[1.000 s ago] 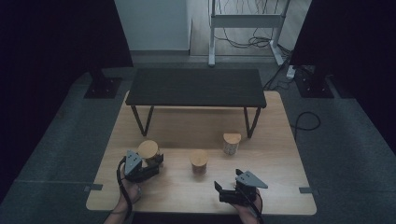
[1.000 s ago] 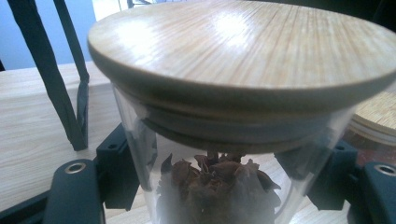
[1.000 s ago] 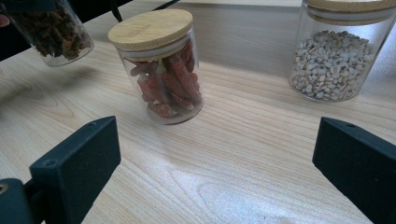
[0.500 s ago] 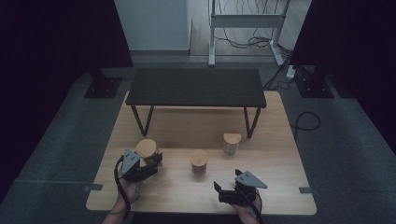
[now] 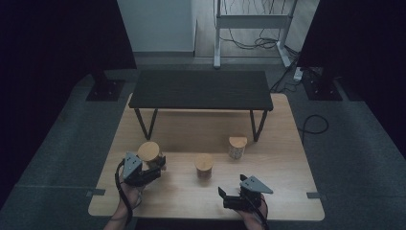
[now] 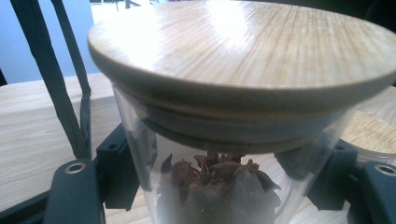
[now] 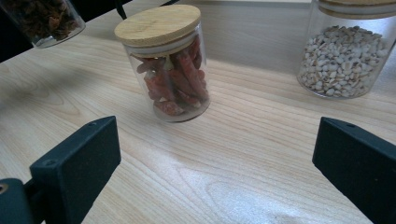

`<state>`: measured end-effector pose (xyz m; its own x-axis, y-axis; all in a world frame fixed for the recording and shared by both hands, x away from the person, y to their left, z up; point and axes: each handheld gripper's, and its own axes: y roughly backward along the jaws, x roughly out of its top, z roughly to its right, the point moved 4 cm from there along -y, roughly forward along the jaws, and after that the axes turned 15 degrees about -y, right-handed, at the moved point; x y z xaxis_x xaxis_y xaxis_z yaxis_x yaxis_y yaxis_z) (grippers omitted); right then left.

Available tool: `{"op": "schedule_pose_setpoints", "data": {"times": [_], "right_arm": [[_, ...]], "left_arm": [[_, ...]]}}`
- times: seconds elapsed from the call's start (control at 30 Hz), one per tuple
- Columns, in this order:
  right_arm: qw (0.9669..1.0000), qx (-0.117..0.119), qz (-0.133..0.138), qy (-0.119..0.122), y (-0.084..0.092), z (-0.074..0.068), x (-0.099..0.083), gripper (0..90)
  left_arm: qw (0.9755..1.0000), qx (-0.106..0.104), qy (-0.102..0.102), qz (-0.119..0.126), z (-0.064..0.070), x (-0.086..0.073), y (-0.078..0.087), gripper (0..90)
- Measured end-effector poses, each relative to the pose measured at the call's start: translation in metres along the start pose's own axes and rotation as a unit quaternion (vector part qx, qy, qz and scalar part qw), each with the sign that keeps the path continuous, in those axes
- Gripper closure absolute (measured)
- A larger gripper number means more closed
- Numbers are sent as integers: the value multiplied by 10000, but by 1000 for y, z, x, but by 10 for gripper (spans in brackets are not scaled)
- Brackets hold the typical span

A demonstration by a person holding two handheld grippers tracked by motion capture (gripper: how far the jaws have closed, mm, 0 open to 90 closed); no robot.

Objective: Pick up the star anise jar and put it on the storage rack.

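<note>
My left gripper [image 5: 154, 166] is shut on a glass jar of star anise [image 6: 219, 186] with a round wooden lid [image 5: 149, 152]; its black fingers [image 6: 74, 191] press the glass on both sides just under the lid. In the right gripper view this jar [image 7: 42, 21] hangs tilted above the table, with its shadow below. My right gripper [image 5: 225, 198] rests near the table's front edge, open with nothing between its jaws. It points toward a jar of red-orange pieces [image 7: 168, 70], which stands apart from it.
The red-orange jar [image 5: 204, 166] stands mid-table. A jar of whitish grains [image 5: 237, 147] stands to its right, by a leg of the low black bench [image 5: 201, 89] across the back of the wooden table [image 5: 287, 191]. Dark floor surrounds the table.
The left gripper and its jar have shifted slightly to the left. The right gripper has kept still.
</note>
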<state>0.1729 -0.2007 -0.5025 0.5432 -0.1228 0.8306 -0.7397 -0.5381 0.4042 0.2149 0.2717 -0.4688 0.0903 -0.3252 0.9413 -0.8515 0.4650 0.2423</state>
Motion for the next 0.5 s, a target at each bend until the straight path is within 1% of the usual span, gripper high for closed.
{"op": "schedule_pose_setpoints", "data": {"times": [0.1, 0.3, 0.43, 0.5], "right_arm": [[10000, 31, 14, -12, 1, 0, 0, 5], [10000, 56, 43, -57, 2, 1, 1, 5], [9999, 78, 42, -90, 2, 1, 1, 5], [9999, 81, 40, -103, 2, 1, 1, 5]], "left_arm": [[10000, -9, -23, -7, 1, 2, 0, 262], [10000, 8, 5, -41, 1, 4, 0, 263], [9999, 17, 138, 4, -2, 5, 1, 263], [9999, 41, 147, 17, -4, 8, 1, 263]]}}
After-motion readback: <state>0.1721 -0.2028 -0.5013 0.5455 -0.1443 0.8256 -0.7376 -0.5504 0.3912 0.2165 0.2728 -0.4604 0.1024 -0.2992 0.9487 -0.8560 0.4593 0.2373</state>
